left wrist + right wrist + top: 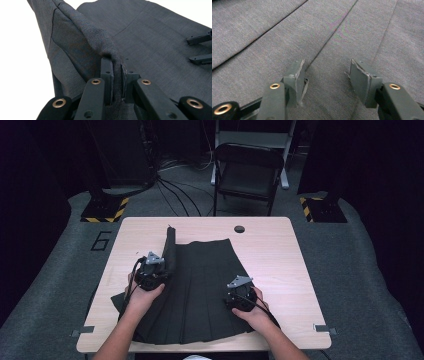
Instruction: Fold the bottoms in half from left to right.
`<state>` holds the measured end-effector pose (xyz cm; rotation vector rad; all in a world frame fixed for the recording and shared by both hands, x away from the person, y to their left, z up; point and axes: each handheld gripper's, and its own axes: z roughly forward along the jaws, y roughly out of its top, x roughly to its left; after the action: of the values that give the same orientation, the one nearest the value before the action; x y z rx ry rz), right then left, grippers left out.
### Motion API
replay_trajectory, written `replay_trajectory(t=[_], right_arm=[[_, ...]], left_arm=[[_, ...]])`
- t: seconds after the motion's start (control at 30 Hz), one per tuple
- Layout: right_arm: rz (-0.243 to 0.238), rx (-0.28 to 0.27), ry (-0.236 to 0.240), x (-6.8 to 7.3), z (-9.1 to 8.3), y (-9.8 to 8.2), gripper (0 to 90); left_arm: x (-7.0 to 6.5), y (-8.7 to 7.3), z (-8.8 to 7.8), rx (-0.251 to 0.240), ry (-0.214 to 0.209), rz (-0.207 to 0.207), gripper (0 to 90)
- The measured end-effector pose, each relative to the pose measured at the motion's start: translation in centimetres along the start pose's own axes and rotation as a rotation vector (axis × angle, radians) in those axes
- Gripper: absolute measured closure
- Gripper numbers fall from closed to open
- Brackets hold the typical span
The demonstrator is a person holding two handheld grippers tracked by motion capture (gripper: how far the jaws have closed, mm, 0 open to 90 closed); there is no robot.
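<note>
A dark grey pleated skirt lies spread on the light wooden table. My left gripper is shut on the skirt's left edge and holds that edge lifted and folded inward; in the left gripper view the cloth is pinched between the pads at my left gripper. My right gripper rests low on the skirt's right part. In the right gripper view my right gripper stands open, its fingertips against the pleated cloth, with nothing gripped.
A round hole is in the table near its far edge. A folding chair stands on the floor behind the table. Metal clips sit at the table's near corners. Bare tabletop lies right of the skirt.
</note>
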<state>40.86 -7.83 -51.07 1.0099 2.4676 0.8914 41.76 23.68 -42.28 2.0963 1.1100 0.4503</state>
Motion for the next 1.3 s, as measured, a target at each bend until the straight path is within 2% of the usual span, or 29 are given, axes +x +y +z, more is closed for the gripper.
replay_trajectory(t=[0.07,0.23,0.27,0.37,0.57,0.67,0.77,0.87,1.03,1.17,1.3], right_arm=[[0.024,0.006,0.002,0.1,0.0,0.0,45.2],[0.01,0.004,-0.001,0.1,0.0,0.0,45.0],[0.01,0.004,-0.002,0.1,0.0,0.0,44.9],[0.016,0.006,0.0,0.1,0.0,0.0,44.6],[0.019,0.003,-0.003,0.1,0.1,0.1,44.3],[0.02,0.002,-0.001,0.1,0.1,0.1,44.3],[0.042,0.001,0.0,0.2,0.1,0.1,44.2],[0.041,0.001,0.0,0.2,0.1,0.1,44.1],[0.028,0.005,0.006,0.1,0.1,0.1,43.6],[0.027,0.005,0.013,0.0,0.2,0.2,43.3],[0.03,0.002,0.014,0.1,0.2,0.2,42.9]], left_arm=[[-0.2,0.0,0.2,-0.007,-0.007,-0.017,82.3],[-0.9,0.2,0.7,0.009,-0.025,0.014,82.3],[-1.1,0.3,0.8,0.005,-0.025,0.006,82.3],[-1.0,1.0,1.0,0.023,-0.019,0.029,82.3],[-0.8,2.7,2.3,-0.002,-0.054,-0.027,82.3],[-1.3,3.4,3.3,0.004,-0.066,-0.02,82.3],[-1.8,3.7,4.0,0.013,-0.08,-0.011,82.3],[-2.4,3.8,4.8,0.032,-0.088,0.008,82.2],[-2.9,3.7,6.1,0.053,-0.103,0.003,82.2],[-3.3,3.6,6.8,0.053,-0.109,0.003,82.2],[-3.8,3.2,7.7,0.045,-0.12,-0.014,82.1]])
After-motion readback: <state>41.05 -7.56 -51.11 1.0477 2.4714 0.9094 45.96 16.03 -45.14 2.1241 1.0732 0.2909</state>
